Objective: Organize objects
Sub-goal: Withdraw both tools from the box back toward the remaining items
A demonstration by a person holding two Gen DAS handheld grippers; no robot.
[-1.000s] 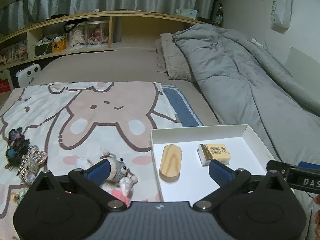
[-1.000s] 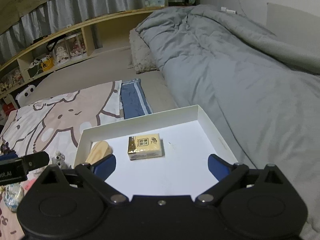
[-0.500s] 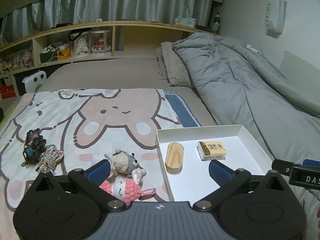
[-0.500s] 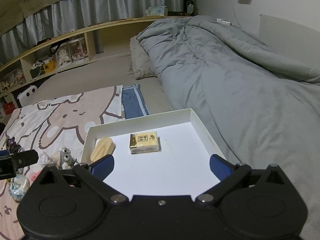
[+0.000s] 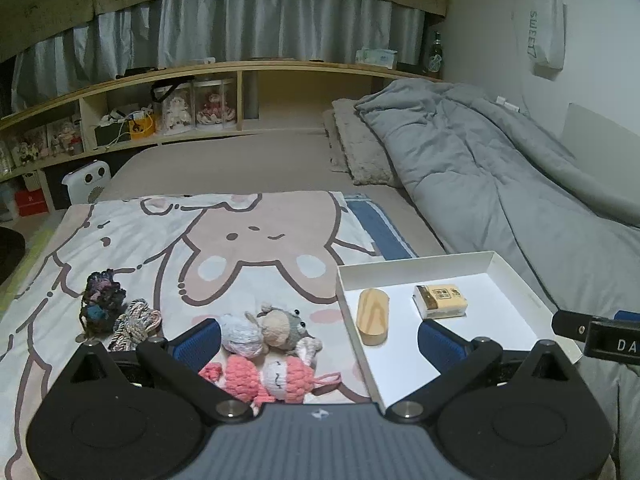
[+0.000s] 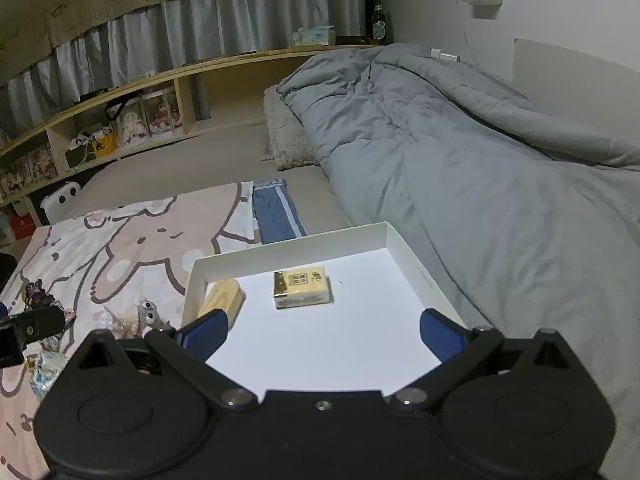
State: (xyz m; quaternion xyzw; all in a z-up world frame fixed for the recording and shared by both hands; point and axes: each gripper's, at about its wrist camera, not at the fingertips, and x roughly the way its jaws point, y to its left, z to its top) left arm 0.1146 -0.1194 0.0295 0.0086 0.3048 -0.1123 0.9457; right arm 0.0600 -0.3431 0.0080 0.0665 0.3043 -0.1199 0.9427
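Both cameras are sitting higher and further back than a second ago, exposing more of the bunny blanket [image 5: 248, 240]. Left gripper [image 5: 318, 340] is hanging released and empty, its body cutting off the pink crochet doll [image 5: 276, 380] at lower centre. Grey crochet toy [image 5: 284, 326] is lying between its fingers. Right gripper [image 6: 322, 334] is hovering spread wide over the white tray [image 6: 288, 246], wooden block [image 6: 222, 300] and yellow packet [image 6: 302, 286] lying ahead. Toys at left edge are blurring out.
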